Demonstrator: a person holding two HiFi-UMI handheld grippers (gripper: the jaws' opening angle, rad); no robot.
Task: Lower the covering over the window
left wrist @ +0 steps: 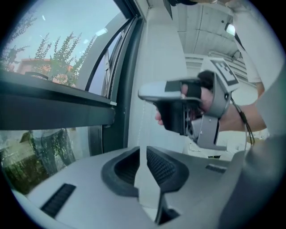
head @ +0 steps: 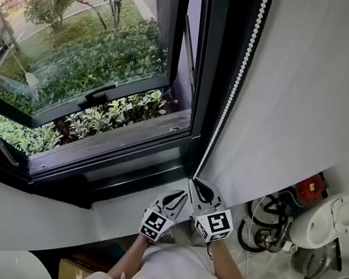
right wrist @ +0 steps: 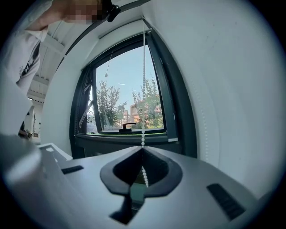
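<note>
A white bead chain (head: 242, 67) hangs down the dark frame at the window's right side (head: 205, 74). My right gripper (head: 201, 188) is shut on the chain (right wrist: 143, 134); the beads run down from above, pass between its closed tips and show again below them. My left gripper (head: 176, 201) sits just beside and below the right one. Its jaws (left wrist: 143, 165) stand a narrow gap apart, with a faint strand of chain (left wrist: 142, 127) in line with that gap. The right gripper (left wrist: 145, 93) shows above it, held by a hand. The glass (right wrist: 127, 105) is uncovered.
The window sash (head: 66, 111) is swung outward over green bushes, with a black handle (head: 106, 94). A white wall (head: 315, 93) lies to the right. On the floor at the right are a black hose coil (head: 266, 227), a red item (head: 311, 188) and white appliances (head: 336, 222).
</note>
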